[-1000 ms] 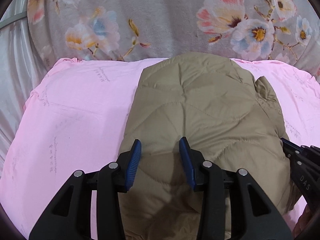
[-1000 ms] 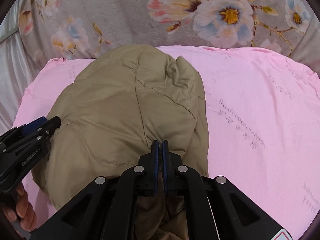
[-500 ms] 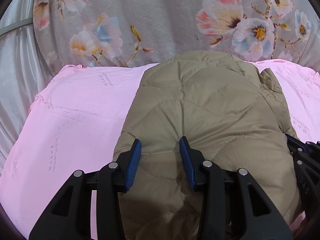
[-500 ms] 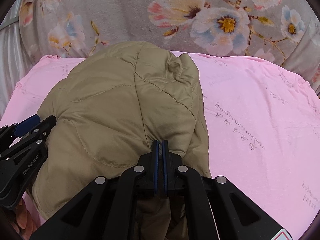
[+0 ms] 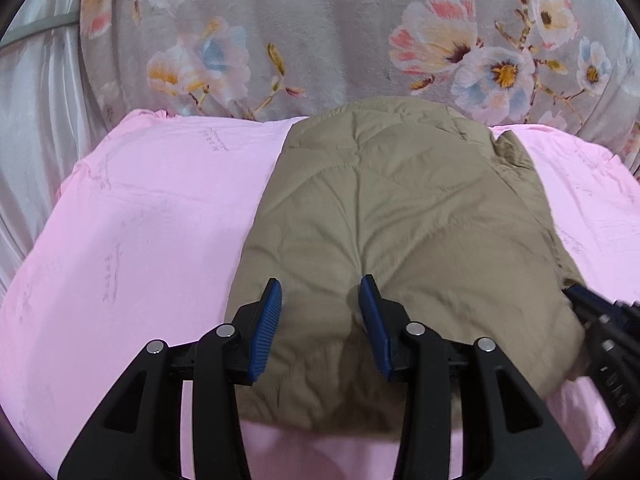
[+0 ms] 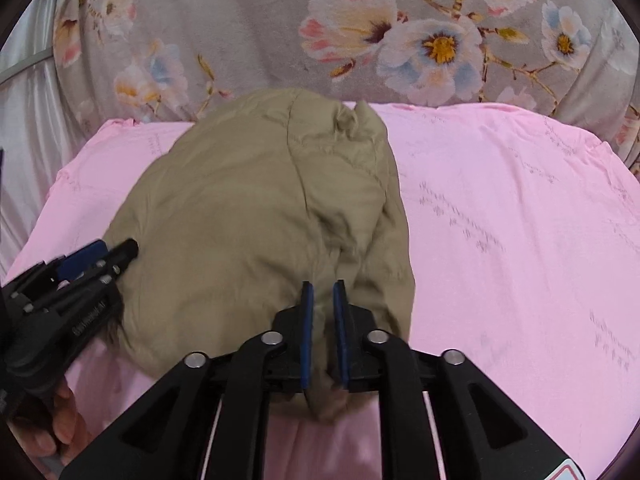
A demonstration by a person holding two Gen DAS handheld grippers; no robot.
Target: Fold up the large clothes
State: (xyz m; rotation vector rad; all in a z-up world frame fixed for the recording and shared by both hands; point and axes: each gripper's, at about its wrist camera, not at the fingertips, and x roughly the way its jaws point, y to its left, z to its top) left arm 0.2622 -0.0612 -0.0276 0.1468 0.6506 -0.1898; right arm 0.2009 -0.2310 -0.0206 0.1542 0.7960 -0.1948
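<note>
A tan quilted jacket (image 5: 392, 216) lies folded in a puffy bundle on the pink sheet (image 5: 140, 220); it also shows in the right wrist view (image 6: 248, 208). My left gripper (image 5: 320, 292) is open and empty, hovering over the jacket's near left part. My right gripper (image 6: 323, 292) is partly open at the jacket's near right edge, with a fold of tan fabric loose between the jaws. The right gripper also shows at the right edge of the left wrist view (image 5: 600, 320), and the left gripper shows at the left of the right wrist view (image 6: 92, 256).
A grey floral blanket (image 5: 360, 32) lies behind the pink sheet (image 6: 520, 220). A pale curtain (image 5: 28, 100) hangs at the far left. A hand (image 6: 60, 428) holds the left gripper's handle.
My right gripper has gone from shut on the jacket's edge to partly open, letting the fabric go. The jacket has settled onto the sheet. The left gripper stayed open.
</note>
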